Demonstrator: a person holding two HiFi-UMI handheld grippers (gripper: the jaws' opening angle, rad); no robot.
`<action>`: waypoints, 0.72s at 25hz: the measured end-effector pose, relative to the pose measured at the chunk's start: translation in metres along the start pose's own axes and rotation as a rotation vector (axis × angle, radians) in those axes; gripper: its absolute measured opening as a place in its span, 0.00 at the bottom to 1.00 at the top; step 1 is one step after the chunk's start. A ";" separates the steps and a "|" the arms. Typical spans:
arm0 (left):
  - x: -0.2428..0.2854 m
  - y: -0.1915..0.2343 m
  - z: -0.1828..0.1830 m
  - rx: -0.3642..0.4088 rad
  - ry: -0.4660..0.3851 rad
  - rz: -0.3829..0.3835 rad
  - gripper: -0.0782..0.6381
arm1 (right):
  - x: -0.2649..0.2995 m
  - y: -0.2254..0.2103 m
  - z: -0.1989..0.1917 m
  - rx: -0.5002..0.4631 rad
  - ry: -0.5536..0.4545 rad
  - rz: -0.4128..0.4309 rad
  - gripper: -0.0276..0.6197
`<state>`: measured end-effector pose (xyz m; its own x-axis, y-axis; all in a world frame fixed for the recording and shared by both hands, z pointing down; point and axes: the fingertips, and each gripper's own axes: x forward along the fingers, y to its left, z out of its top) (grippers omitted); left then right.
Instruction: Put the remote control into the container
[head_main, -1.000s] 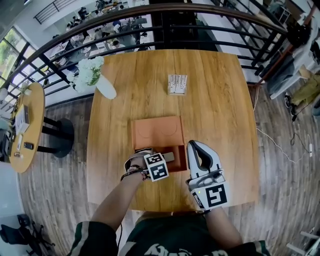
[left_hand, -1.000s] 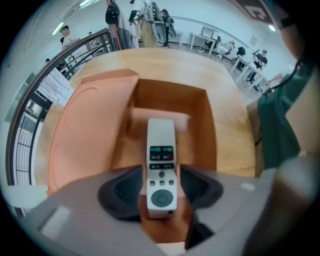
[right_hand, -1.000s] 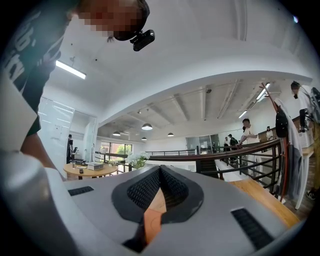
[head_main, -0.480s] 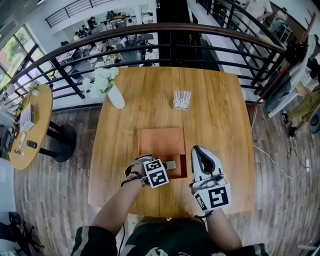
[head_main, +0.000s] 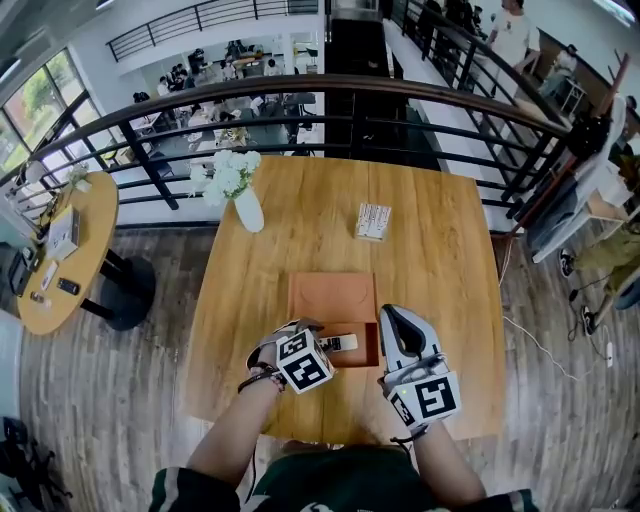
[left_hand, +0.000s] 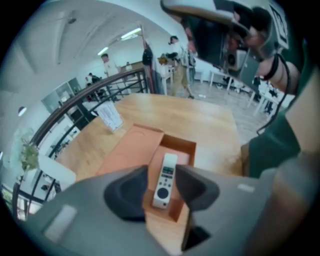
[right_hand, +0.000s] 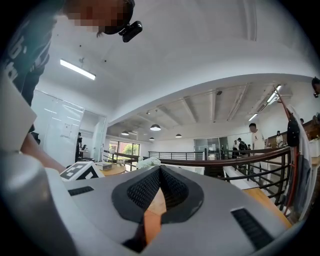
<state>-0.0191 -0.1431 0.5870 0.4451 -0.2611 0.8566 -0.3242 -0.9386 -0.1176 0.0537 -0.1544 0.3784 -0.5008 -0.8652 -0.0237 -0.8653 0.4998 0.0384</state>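
Note:
The white remote control (left_hand: 165, 175) lies flat in the open tray of the orange container (left_hand: 182, 145), and it shows in the head view as the remote control (head_main: 338, 343) in the container (head_main: 368, 352). My left gripper (left_hand: 162, 184) hovers just over the tray's near end. Its jaws are closing, with the remote seen in the gap below them and neither pad touching it. From the head view the left gripper (head_main: 308, 340) sits at the tray's left side. My right gripper (head_main: 393, 314) rests to the right of the container, shut and empty, as the right gripper (right_hand: 160, 171) view confirms.
The container's lid (head_main: 333, 298) lies open beyond the tray on the wooden table (head_main: 440, 270). A vase of white flowers (head_main: 244, 203) stands at the far left and a small card stand (head_main: 373, 221) at the far middle. A dark railing (head_main: 300, 95) runs behind the table.
My left gripper has drawn back a little from the tray, leaving more of the remote showing in it. The right gripper has kept its place beside the container.

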 end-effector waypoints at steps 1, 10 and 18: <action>-0.008 0.002 0.005 -0.005 -0.028 0.018 0.35 | 0.000 0.003 0.001 0.000 0.001 0.007 0.07; -0.085 0.010 0.041 -0.032 -0.268 0.140 0.27 | 0.009 0.028 0.002 -0.013 0.008 0.045 0.07; -0.123 0.011 0.046 -0.036 -0.411 0.202 0.12 | 0.007 0.041 -0.001 -0.027 0.023 0.031 0.07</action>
<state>-0.0385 -0.1314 0.4570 0.6621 -0.5123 0.5470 -0.4638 -0.8534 -0.2378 0.0148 -0.1396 0.3811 -0.5266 -0.8501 0.0012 -0.8483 0.5255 0.0653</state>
